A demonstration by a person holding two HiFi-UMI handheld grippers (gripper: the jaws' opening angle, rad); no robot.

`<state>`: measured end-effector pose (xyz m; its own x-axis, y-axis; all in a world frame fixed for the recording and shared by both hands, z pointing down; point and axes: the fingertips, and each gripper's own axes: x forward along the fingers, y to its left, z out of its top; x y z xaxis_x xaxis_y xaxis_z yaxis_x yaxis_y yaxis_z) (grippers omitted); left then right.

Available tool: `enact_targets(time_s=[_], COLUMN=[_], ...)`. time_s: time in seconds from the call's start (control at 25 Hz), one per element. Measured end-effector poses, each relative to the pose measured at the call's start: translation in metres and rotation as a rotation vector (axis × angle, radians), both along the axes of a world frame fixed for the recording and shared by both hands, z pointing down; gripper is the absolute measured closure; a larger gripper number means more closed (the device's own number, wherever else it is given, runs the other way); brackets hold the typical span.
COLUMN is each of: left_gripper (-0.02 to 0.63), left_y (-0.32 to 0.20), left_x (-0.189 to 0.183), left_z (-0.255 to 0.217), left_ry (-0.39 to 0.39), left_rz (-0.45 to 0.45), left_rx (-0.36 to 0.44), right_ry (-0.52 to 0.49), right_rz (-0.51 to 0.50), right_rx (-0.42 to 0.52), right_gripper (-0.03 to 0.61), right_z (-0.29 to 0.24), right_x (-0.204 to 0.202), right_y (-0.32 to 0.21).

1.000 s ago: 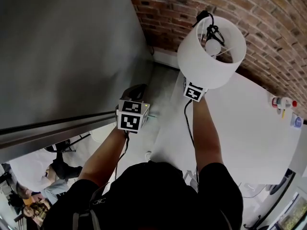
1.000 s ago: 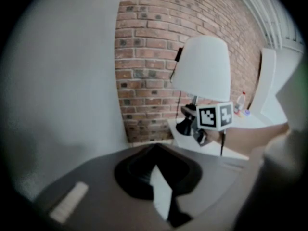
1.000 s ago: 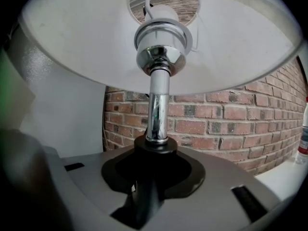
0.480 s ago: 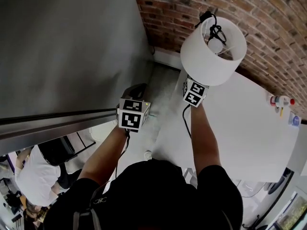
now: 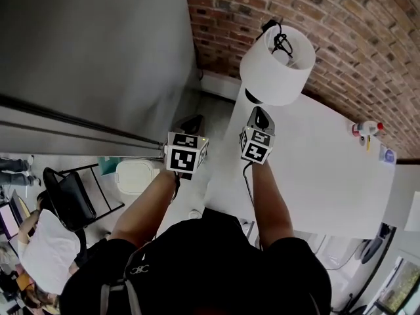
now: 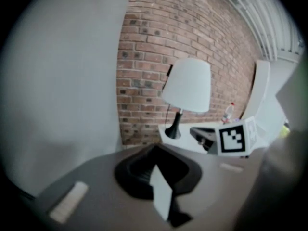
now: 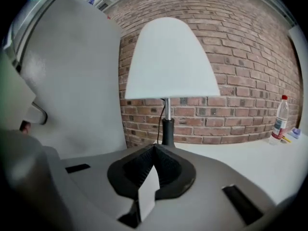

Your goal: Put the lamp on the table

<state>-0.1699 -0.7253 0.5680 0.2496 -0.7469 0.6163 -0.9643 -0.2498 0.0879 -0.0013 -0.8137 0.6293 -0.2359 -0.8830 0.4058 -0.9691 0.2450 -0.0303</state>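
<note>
lamp down, claw away: the white-shaded lamp (image 5: 275,67) now stands upright on its own dark base at the far left corner of the white table (image 5: 315,169), its cord trailing from the shade top. a second ago the right gripper (image 5: 261,118) was tucked under the shade; it has since let go, backed off to the table's near left edge and clenched on nothing. the left gripper (image 5: 191,123), also clenched and empty, hovers off the table's left side. the placing looks done; only the retreat seems left.
</note>
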Motion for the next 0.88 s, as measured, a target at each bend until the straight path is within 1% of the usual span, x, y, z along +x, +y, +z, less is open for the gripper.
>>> enact_targets(time_s=[0.08, 0.16, 0.32, 0.6, 0.72, 0.88], left_gripper=[0.614, 0.614, 0.614, 0.614, 0.614, 0.614], left_y=[0.011, 0.022, 0.05, 0.105, 0.13, 0.167], left_x=[0.007, 0.015, 0.023, 0.025, 0.029, 0.036], left_z=[-0.009, -0.019, -0.043, -0.087, -0.101, -0.105], left_ry=[0.027, 0.05, 0.053, 0.061, 0.059, 0.057], left_rz=[0.0, 0.007, 0.011, -0.008, -0.011, -0.009], left_rx=[0.017, 0.04, 0.108, 0.223, 0.249, 0.272], right_ry=[-0.018, -0.039, -0.1, -0.034, -0.032, -0.054], right_rz=[-0.015, -0.009, 0.006, -0.043, -0.067, -0.075], right_rx=[-0.008, -0.01, -0.009, 0.099, 0.104, 0.114], right_gripper=[0.579, 0.58, 0.58, 0.58, 0.58, 0.58], right_z=[-0.019, -0.039, -0.075, -0.136, -0.146, -0.152], right_x=[-0.003, -0.002, -0.005, -0.015, -0.016, -0.014], right_y=[0.023, 0.043, 0.084, 0.157, 0.187, 0.227])
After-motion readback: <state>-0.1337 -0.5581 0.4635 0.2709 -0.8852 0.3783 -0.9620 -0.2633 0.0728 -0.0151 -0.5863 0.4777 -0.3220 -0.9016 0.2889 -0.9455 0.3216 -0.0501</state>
